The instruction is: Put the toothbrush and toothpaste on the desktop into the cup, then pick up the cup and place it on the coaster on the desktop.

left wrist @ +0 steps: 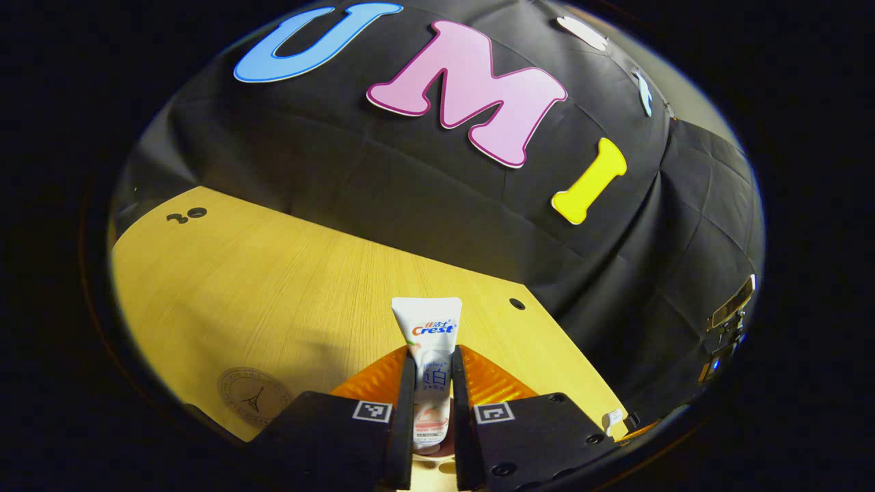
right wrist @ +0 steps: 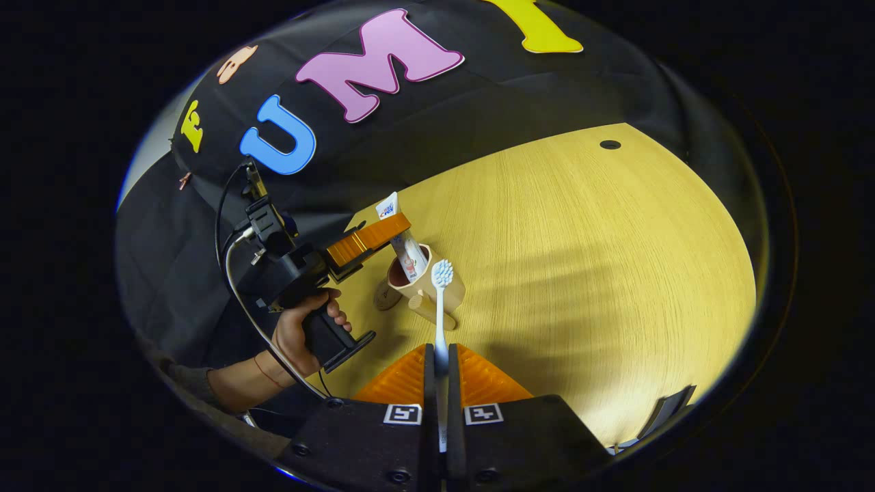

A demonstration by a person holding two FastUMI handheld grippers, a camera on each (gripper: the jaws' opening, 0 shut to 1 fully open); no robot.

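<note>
Item one, toothpaste (left wrist: 432,369): white tube clamped between the left gripper (left wrist: 432,393) fingers, which are closed onto its flanks; crimped end up and forward, cap end down. In the right gripper view the same tube (right wrist: 408,254) stands steeply, its lower end already inside the mouth of the cup (right wrist: 425,281), the left gripper (right wrist: 383,231) holding it from above, steered by a hand (right wrist: 301,335). Item two, toothbrush (right wrist: 441,321): white handle pinched between the right gripper (right wrist: 441,383) fingers, nearly shut around the thin shaft, long axis running straight ahead along the fingers, bristle head foremost. Its head lies just short of the cup's near rim; the cup sits directly ahead, so the right gripper is the one placed to deliver it. Item three, cup: tan, upright on the wooden worktop (right wrist: 581,225). Item four, coaster (left wrist: 254,396): round printed disc lying flat on the worktop, lower left in the left gripper view, not yet used.
</note>
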